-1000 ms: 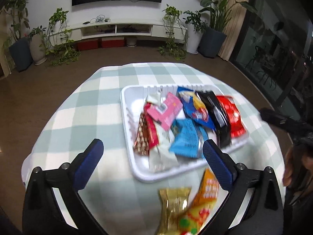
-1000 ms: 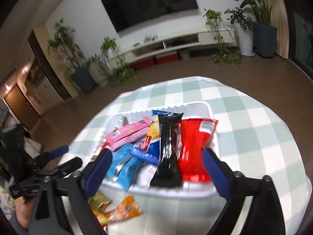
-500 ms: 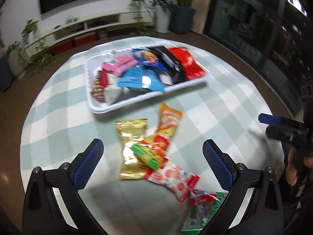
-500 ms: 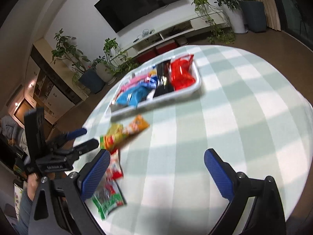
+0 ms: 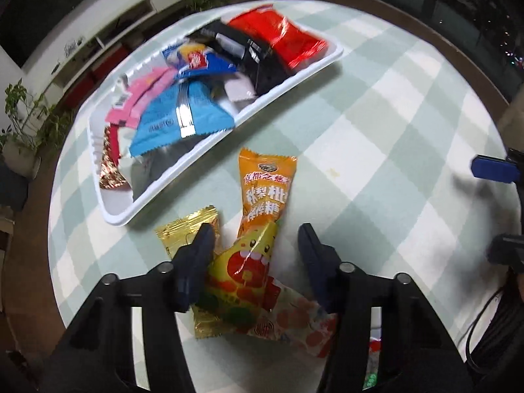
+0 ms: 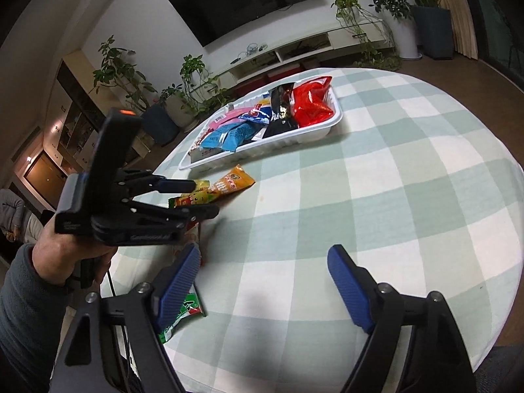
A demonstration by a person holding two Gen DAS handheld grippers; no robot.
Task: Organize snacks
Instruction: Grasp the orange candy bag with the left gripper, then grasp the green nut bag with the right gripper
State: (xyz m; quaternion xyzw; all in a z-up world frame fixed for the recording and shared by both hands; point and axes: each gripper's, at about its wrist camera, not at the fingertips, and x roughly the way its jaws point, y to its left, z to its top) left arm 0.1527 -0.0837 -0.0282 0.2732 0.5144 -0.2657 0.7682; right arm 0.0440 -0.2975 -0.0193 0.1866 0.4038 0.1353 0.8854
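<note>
A white tray at the far side of the table holds several snack packets; it also shows in the right wrist view. Loose packets lie in front of it: an orange one, a gold one, a yellow-and-red one and a pale orange-dotted one. My left gripper is open, low over the table, its jaws on either side of the yellow-and-red packet. It also shows in the right wrist view. My right gripper is open and empty above bare cloth.
The round table has a green-and-white checked cloth. A green packet lies near the table's front left edge, by my right gripper's left finger. Beyond the table are a TV wall, a low shelf and potted plants.
Both grippers pulled back from the tray toward the near side of the table. My left gripper dropped down over the loose packets and its jaws have narrowed around the yellow-and-red one.
</note>
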